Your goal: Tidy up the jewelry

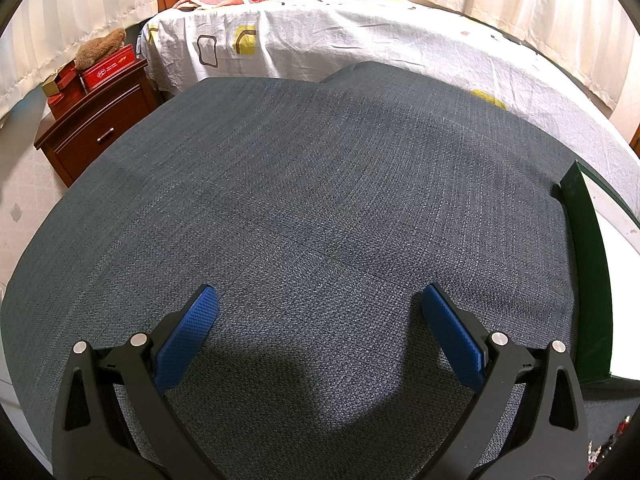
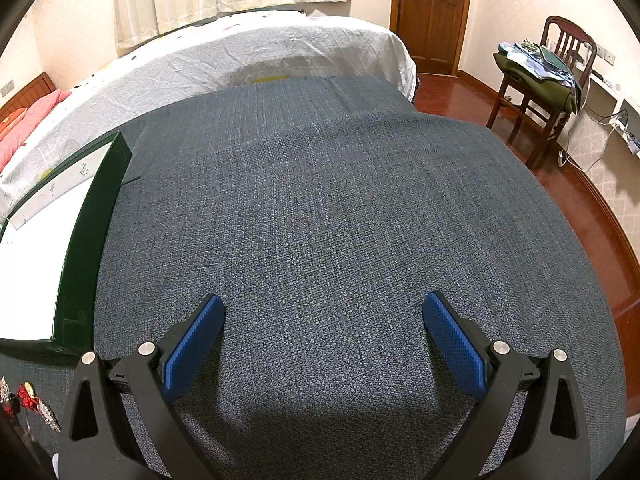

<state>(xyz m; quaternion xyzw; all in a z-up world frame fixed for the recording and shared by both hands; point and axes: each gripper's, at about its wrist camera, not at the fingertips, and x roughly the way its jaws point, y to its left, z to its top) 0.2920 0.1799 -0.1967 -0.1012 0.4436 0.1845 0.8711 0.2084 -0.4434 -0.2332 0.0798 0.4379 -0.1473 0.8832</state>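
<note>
Jewelry [image 2: 30, 402] lies in a small heap of red and silvery pieces at the near left corner of my right view, on the grey-blue cloth [image 2: 320, 220], just beside my right gripper's left arm and below the dark green tray [image 2: 86, 248]; a few specks of it also show at the lower right edge of my left view [image 1: 612, 440]. That tray has a white floor with a pale strip across its far part carrying small dark marks (too small for me to read), and its green wall stands upright between my two tools. My right gripper [image 2: 323, 330] hangs over bare cloth with its blue pads [image 2: 456, 344] spread wide, holding nothing; my left gripper [image 1: 320, 320] is equally wide and empty. Ahead, the cloth runs clear to its far edge against the bed [image 1: 360, 40]. Red tins [image 1: 106, 68] on the nightstand [image 1: 92, 128] bear white script I cannot make out.
</note>
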